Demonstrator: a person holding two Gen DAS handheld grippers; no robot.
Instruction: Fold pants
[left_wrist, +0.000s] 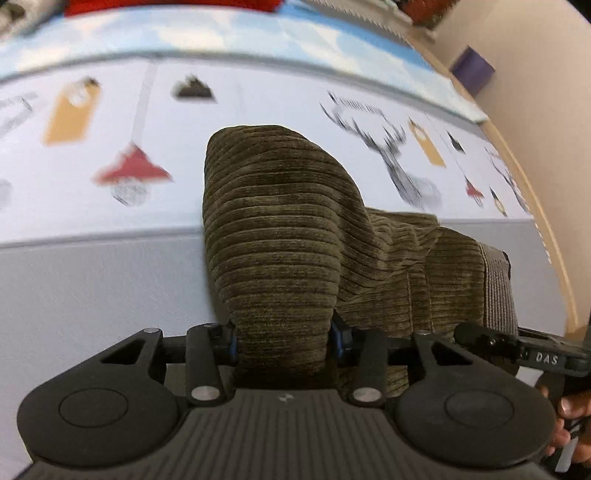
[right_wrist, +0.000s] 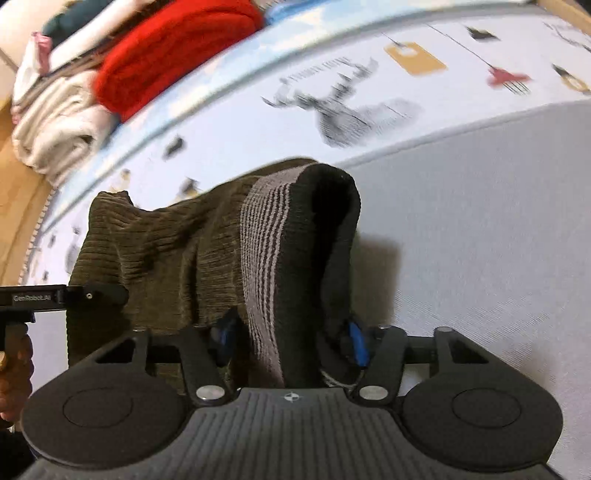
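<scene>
Left wrist view: left gripper (left_wrist: 282, 341) clamps a bunched fold of olive-green ribbed corduroy pants (left_wrist: 280, 236), lifted above the printed bedsheet (left_wrist: 110, 280), while right gripper (right_wrist: 291, 341) pinches their grey striped elastic waistband (right_wrist: 264, 266).

You have olive-brown ribbed corduroy pants (left_wrist: 280, 236) bunched and lifted off the bed sheet (left_wrist: 92, 295), not lying flat. At one end the fabric rises in a rounded hump. At the other end, the grey-and-black striped elastic waistband (right_wrist: 266, 258) stands up, folded over so its dark inner lining shows. The cloth between sags in loose creases over the sheet's grey panel, near its printed band.
</scene>
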